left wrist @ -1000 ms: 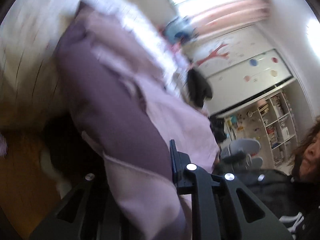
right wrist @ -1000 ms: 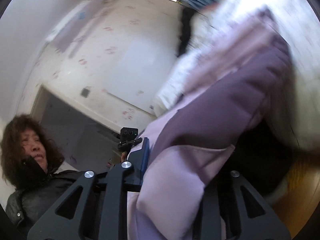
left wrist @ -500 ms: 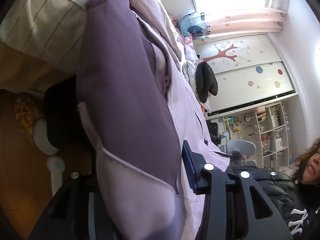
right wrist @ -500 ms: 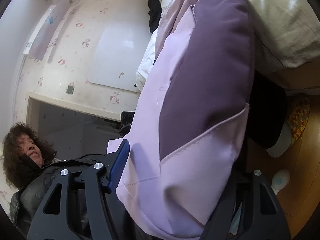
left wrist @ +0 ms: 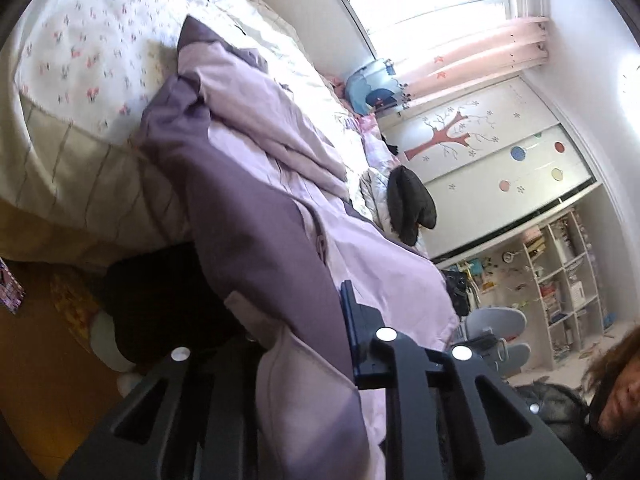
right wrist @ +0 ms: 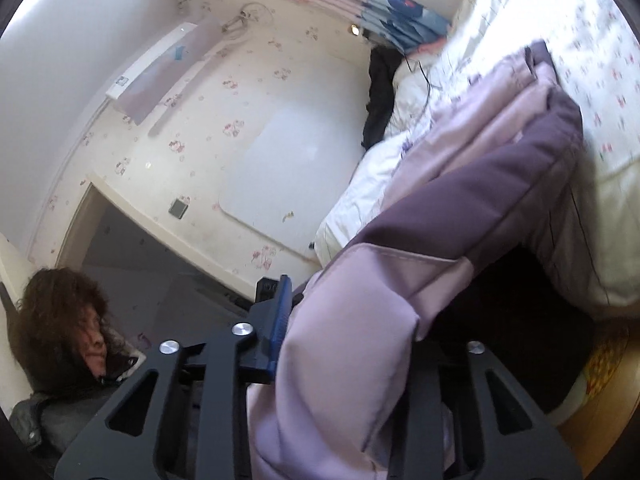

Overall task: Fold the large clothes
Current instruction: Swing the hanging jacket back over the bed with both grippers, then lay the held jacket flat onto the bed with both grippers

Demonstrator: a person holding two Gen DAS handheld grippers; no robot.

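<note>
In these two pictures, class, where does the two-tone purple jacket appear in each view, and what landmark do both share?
Left wrist view: the purple jacket runs from upper left on the bed down to the bottom centre, between the left tongs.
Right wrist view: it runs from upper right down to the bottom centre, between the right tongs.
Shared landmark: the floral bedsheet.

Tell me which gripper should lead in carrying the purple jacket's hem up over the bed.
Neither clearly. The left gripper and right gripper are each closing on a hem corner of the jacket, which trails onto the bed. Probably move both together.
</note>
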